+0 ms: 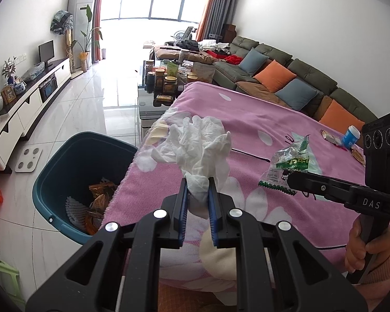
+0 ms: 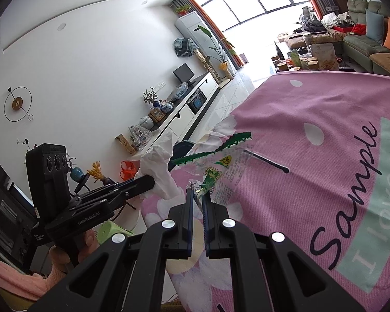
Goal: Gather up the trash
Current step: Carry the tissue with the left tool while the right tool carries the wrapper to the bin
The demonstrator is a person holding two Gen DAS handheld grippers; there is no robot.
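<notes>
Living room first: long green sofa [image 1: 286, 78] w/ orange and blue cushions at the back, big window behind, and up front a pink blanket [image 1: 260, 135] spread over the work surface. Teal bin [image 1: 65, 171] sits on the floor just off the blanket's left edge, and wrappers already lie in the bottom of it, so part of the job looks done.

Left gripper [image 1: 198, 182] is clamped on a crumpled white tissue [image 1: 197, 143], held up over the blanket's left edge, near the bin but not yet above it. Right gripper [image 2: 198, 195] is pinched tight on a clear snack wrapper [image 2: 215, 171] w/ green zigzag edge, lifted just over the blanket.

Still to go, by the look of it: both pieces need dropping in the bin, and over by the far right edge a blue cup [image 1: 350, 136] and a couple of small packets [image 1: 330, 136] remain on the blanket.

Writing: blanket reads "Sample" and "I love you"; the tools read "DAS" and "GenRobot.AI". Wrapper print is too small to read.
</notes>
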